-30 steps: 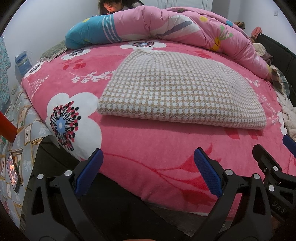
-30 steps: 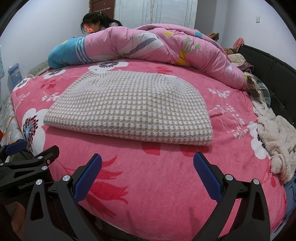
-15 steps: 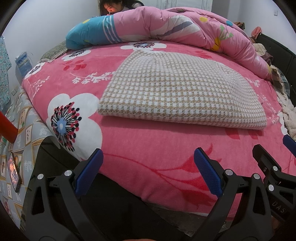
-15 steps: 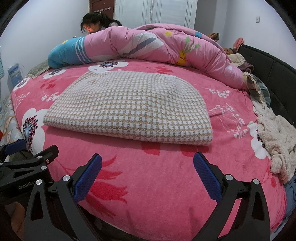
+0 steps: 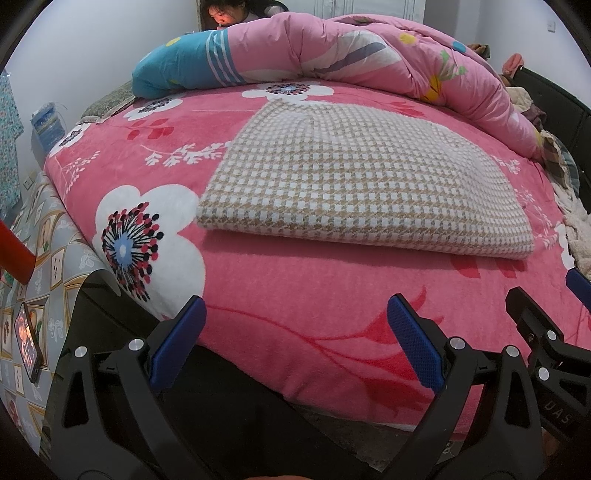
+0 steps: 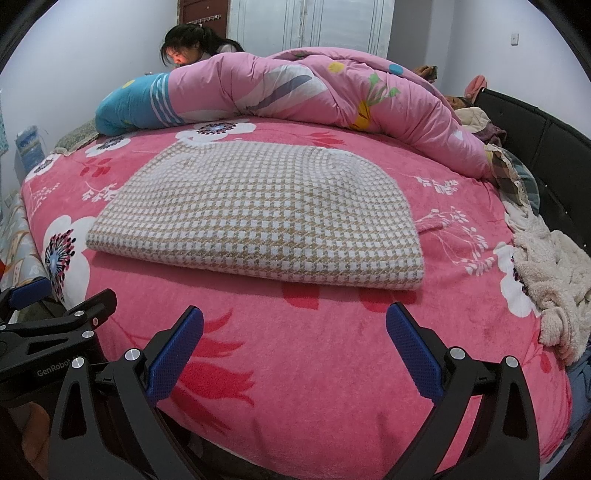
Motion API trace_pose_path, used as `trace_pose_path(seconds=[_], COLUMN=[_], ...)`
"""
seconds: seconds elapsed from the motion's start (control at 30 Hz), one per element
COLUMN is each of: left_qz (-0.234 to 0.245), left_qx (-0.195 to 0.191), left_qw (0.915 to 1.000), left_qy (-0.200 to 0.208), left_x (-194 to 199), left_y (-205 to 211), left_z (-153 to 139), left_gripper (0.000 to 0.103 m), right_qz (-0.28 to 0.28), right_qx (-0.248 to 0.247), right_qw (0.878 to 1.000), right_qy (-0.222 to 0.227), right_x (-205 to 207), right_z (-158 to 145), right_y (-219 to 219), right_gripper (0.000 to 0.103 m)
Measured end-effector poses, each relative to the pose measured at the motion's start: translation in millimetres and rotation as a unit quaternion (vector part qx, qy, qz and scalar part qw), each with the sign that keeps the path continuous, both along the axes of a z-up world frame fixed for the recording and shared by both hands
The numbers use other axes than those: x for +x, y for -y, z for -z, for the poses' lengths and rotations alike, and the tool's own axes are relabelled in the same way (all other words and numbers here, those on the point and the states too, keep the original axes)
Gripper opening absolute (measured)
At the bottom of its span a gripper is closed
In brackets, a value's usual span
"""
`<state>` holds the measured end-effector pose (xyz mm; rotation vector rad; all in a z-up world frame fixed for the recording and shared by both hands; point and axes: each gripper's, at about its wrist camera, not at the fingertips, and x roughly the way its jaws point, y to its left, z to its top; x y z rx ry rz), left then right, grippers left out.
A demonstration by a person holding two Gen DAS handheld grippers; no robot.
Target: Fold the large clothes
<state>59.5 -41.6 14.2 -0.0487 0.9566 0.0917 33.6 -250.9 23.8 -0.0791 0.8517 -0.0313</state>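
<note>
At the foot of the bed, left wrist view: left gripper [image 5: 295,345] held low and level over the near edge of the pink floral blanket [image 5: 295,295], jaws spread wide, blue pads [image 5: 413,345] clear of any cloth, grasping nothing. Folded houndstooth garment [image 5: 354,181] lies flat mid-bed, beige-and-white, well apart from the pads, folded edge toward the camera. Beyond it, a rolled pink duvet [image 5: 369,55] runs across the far side; a person [image 5: 225,11] leans behind its blue end. The right gripper shows at the right margin, close beside the left one. A phone [image 5: 27,341] with a lit screen lies on the patterned sheet at far left.

Right wrist view: right gripper [image 6: 293,345] at the same low height, pointing up the bed, jaws likewise released and empty. Garment [image 6: 258,218] sits ahead and slightly left, not touched. Left gripper's black frame at the lower left; a bit of the holding hand [image 6: 35,432] visible beneath it. A cream fleece heap [image 6: 554,280] rests at the bed's right edge, against the dark bed frame [image 6: 554,147].
</note>
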Motion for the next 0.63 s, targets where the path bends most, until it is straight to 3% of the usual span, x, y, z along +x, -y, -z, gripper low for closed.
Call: trace_pose_path(seconds=[0.63], left_qz=[0.000], left_qx=[0.000], left_qw=[1.0000], left_qy=[0.000], left_x=[0.1], left_y=[-0.5], left_z=[1.2], left_gripper=[0.095], right_qz=[-0.002], right_qx=[-0.001], right_qw=[1.000], right_qy=[0.000], right_x=[1.0], right_z=[1.0], right_y=[-0.3], right_gripper=[0.096])
